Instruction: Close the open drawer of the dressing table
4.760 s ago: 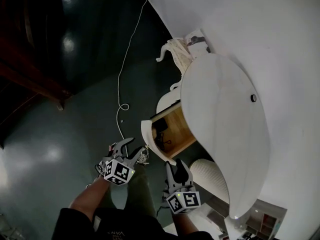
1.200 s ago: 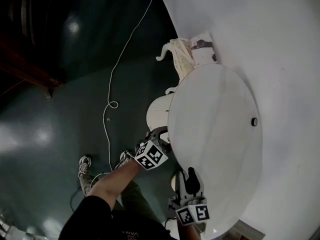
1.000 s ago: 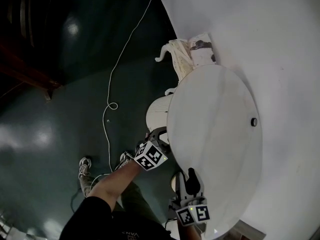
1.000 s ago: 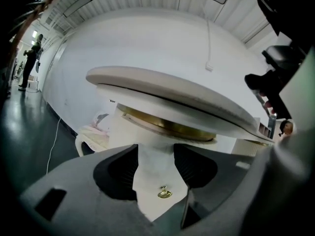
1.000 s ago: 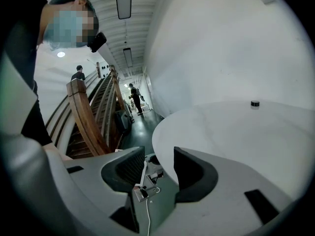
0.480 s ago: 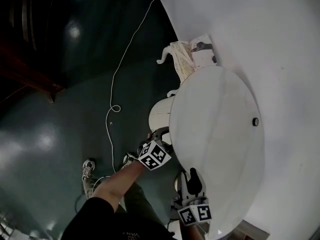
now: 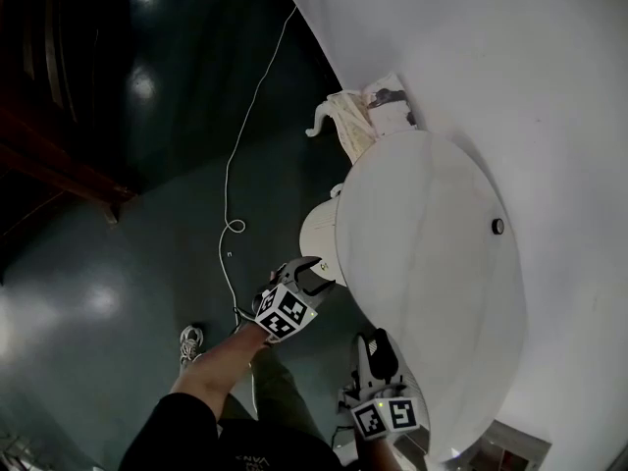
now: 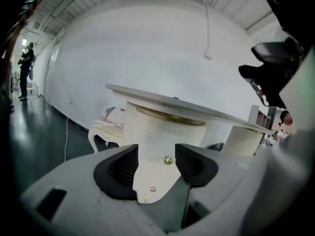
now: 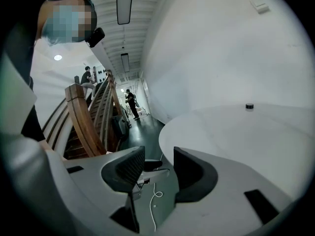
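Drawer flush w/ table, contents hidden.

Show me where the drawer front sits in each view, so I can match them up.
Head view: drawer front at centre, under the left edge of the tabletop, just beyond the left gripper.
Left gripper view: centre, its knob between the open tongs.
Right gripper view: not in it.
Shared landmark: the round white tabletop, in all three.
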The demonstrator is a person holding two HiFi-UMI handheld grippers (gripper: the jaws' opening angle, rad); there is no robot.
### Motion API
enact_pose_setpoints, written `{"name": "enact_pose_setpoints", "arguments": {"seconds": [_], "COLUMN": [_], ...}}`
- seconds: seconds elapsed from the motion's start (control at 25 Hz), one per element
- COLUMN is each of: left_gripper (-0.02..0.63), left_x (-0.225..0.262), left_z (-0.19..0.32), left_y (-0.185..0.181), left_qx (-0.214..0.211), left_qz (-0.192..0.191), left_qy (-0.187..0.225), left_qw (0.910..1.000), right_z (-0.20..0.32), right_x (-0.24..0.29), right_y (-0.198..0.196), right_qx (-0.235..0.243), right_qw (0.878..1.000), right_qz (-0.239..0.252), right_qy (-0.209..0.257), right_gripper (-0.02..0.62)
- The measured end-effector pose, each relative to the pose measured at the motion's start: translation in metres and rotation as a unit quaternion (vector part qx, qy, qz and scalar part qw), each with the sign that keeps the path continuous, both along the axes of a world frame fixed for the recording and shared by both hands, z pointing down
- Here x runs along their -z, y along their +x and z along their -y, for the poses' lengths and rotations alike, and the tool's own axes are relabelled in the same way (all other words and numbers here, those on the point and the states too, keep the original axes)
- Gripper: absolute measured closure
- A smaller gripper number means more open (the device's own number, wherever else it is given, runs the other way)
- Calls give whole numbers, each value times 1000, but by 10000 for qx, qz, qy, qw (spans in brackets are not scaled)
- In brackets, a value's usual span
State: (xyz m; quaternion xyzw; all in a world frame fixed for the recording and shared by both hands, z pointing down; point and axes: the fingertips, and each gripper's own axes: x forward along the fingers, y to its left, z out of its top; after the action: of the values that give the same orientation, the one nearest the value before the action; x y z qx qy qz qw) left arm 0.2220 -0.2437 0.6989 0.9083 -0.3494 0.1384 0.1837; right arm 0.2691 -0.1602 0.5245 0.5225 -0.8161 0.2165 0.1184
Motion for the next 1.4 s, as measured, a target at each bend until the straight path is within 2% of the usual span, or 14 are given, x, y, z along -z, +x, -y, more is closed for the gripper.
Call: {"name": "enact_pose_setpoints", "arguments": {"seconds": [0.4, 0.88, 1.08, 1.4], "left_gripper": [371, 391, 442, 550], "left_x": [32, 111, 148, 197], "left_z": [-56, -115, -134, -167], "left_y": [-64, -142, -167, -192], "left_qx": [-127, -102, -60, -18], "left_qz": [307, 431, 515, 508], "left_qy": [95, 566, 812, 1006], "left_qw": [9994, 9974, 9954, 9936], "right_z": [-36, -75, -87, -113], "right_x": [12, 37, 50, 65], "right_y": [-39, -78, -92, -103], "right_qx": [-198, -470, -478, -584], "right_qw": [9996, 9979, 9974, 9962], "right_qz": [149, 259, 187, 43], "right_qy": [110, 353, 504, 641], "right_gripper": [411, 417, 433, 493]}}
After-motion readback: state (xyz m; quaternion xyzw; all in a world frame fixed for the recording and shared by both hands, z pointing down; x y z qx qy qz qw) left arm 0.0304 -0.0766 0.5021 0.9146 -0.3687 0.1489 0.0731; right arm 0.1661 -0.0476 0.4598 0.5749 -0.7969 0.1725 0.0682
